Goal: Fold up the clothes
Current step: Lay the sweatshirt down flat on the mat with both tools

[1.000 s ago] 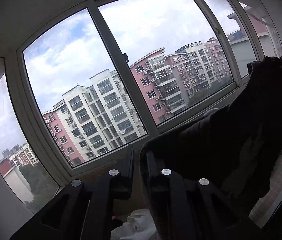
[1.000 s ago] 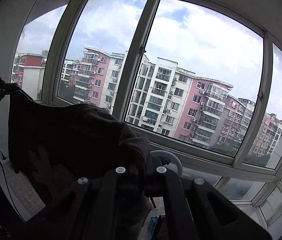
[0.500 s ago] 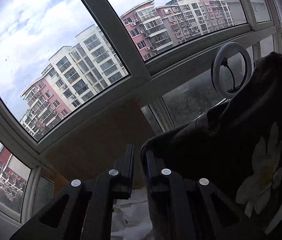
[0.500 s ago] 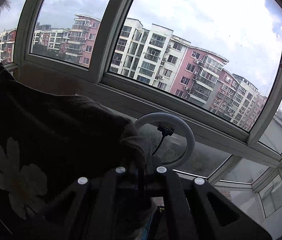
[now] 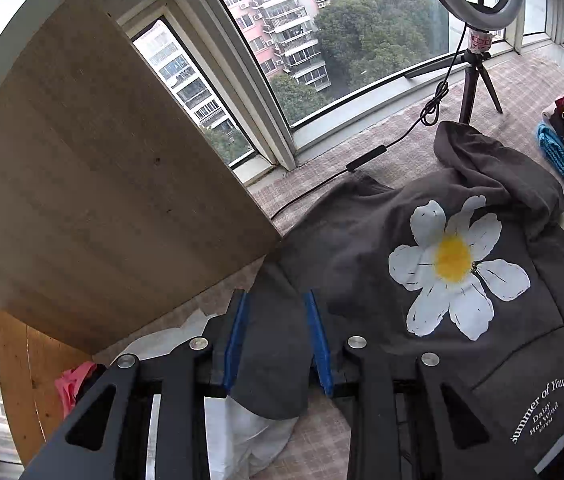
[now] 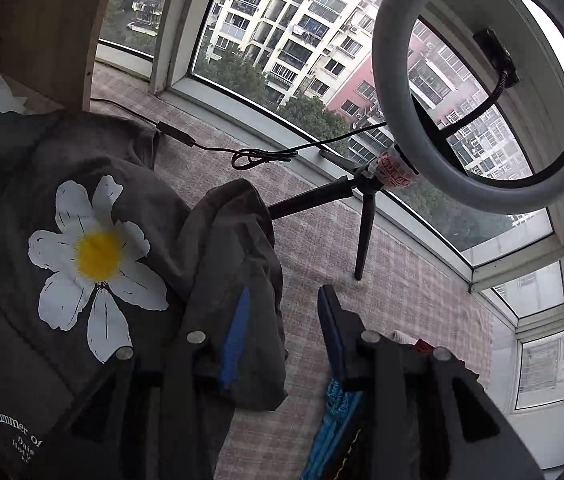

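A dark grey sweatshirt (image 5: 361, 248) with a white and yellow daisy print lies spread on the checked cloth surface (image 5: 401, 160), print side up. In the left wrist view one of its sleeves lies loosely between the blue pads (image 5: 236, 340) of my left gripper (image 5: 276, 296), whose jaws are opening. In the right wrist view the sweatshirt (image 6: 22, 184) spreads to the left and its other sleeve (image 6: 238, 248) drapes over the left finger of my right gripper (image 6: 285, 292). Those jaws are opening too, and the right pad (image 6: 331, 328) stands apart from the cloth.
A ring light (image 6: 481, 92) on a small tripod (image 5: 477, 80) stands by the window, its cable (image 6: 258, 156) trailing over the surface. A wooden board (image 5: 102, 160) leans at the left. White cloth (image 5: 242, 432) and pink cloth (image 5: 70, 380) lie nearby, folded blue fabric (image 6: 333, 420) at the right.
Both grippers have dropped from window height, tilting down to the surface. The sweatshirt, which hung between them, now lies spread out, and both pairs of jaws have parted.
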The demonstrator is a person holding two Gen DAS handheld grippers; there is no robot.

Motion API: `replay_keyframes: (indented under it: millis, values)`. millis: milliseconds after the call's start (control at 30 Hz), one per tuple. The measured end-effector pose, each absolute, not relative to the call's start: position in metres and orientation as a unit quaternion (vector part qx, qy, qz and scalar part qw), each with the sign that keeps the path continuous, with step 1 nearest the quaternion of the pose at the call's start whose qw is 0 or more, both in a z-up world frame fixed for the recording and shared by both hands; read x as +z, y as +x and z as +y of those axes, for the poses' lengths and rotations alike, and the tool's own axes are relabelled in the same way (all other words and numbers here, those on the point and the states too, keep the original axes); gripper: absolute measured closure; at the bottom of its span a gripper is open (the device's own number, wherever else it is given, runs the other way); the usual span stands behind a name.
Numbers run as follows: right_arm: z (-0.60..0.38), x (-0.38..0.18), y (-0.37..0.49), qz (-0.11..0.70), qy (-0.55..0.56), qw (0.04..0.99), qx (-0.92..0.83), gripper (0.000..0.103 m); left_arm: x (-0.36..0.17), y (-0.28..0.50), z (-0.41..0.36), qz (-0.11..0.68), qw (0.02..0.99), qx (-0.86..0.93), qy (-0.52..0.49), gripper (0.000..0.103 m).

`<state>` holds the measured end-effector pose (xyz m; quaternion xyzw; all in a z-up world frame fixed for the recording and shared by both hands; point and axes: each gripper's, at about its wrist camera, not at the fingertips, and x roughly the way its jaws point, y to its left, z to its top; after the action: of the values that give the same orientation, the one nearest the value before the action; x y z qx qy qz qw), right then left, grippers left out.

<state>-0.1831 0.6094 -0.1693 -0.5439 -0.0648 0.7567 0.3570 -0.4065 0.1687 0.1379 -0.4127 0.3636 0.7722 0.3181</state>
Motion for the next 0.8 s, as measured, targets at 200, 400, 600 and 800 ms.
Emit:
replay_keyframes:
  millis: [200, 400, 600, 800]
  values:
    - [0.563, -0.187, -0.057, 0.045, -0.520, 0.317, 0.792, 0.045, 0.136, -0.321, 0.040, 0.332, 0.330, 0.764, -0.443, 0.061]
    - [0.511, -0.245, 0.052, 0.174, -0.519, 0.273, 0.791, 0.045, 0.092, -0.229, -0.063, 0.242, 0.303, 0.732, -0.561, 0.059]
    - [0.454, -0.304, 0.084, 0.226, -0.535, 0.227, 0.782, 0.045, 0.023, -0.147, -0.058, 0.213, 0.385, 0.648, -0.622, 0.057]
    - [0.422, -0.337, 0.068, 0.244, -0.540, 0.209, 0.778, 0.045, -0.019, -0.129, -0.028, 0.219, 0.426, 0.614, -0.627, 0.060]
